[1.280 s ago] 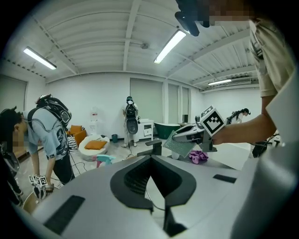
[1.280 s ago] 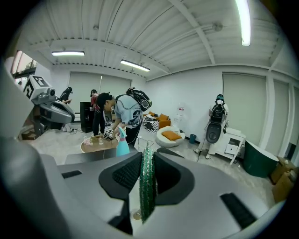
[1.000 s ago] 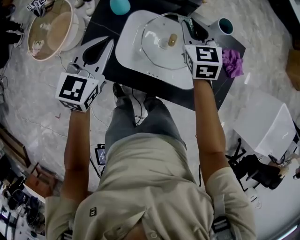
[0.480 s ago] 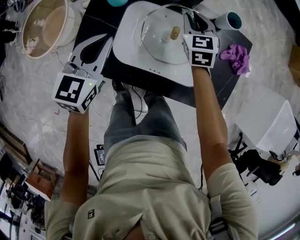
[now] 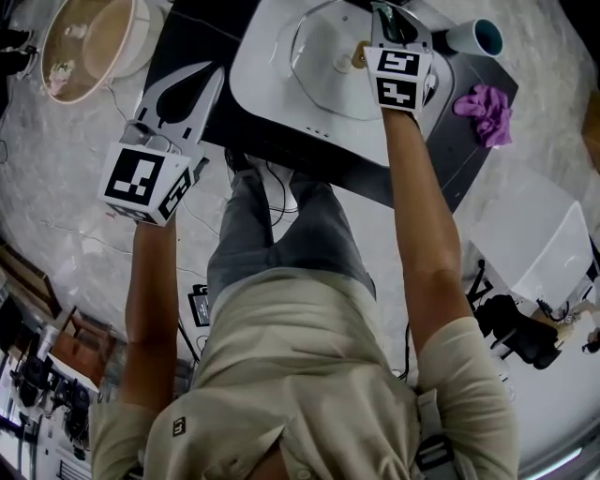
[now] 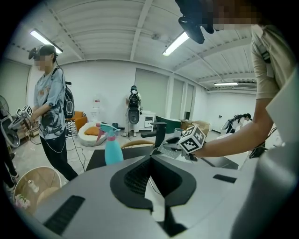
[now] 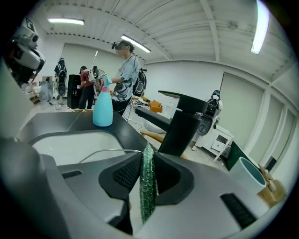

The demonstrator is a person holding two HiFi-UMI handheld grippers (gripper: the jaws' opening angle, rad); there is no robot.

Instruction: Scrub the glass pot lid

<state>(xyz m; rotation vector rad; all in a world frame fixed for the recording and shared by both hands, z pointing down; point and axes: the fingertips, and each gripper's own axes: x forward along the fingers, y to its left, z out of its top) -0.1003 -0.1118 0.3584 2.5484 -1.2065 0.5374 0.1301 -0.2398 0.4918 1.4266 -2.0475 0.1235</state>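
The glass pot lid (image 5: 323,52) lies in the white sink (image 5: 258,89), its wooden knob (image 5: 359,56) just left of my right gripper (image 5: 386,23). That gripper reaches over the lid's right side and is shut on a green scrub pad (image 7: 148,184), which stands on edge between the jaws. The lid's thin rim (image 7: 107,151) arcs just ahead of it. My left gripper (image 5: 212,84) hovers at the black counter's left edge, apart from the sink. It (image 6: 152,177) is shut with nothing in it.
A black faucet (image 7: 183,123) rises behind the sink, with a teal spray bottle (image 7: 103,109) at the far corner. A teal cup (image 5: 478,37) and a purple cloth (image 5: 486,101) sit on the counter's right. A round beige basket (image 5: 84,47) stands left. People stand behind.
My right gripper has pushed forward with the scrub pad, so its marker cube now sits close beside the lid's knob. The left gripper has barely moved.
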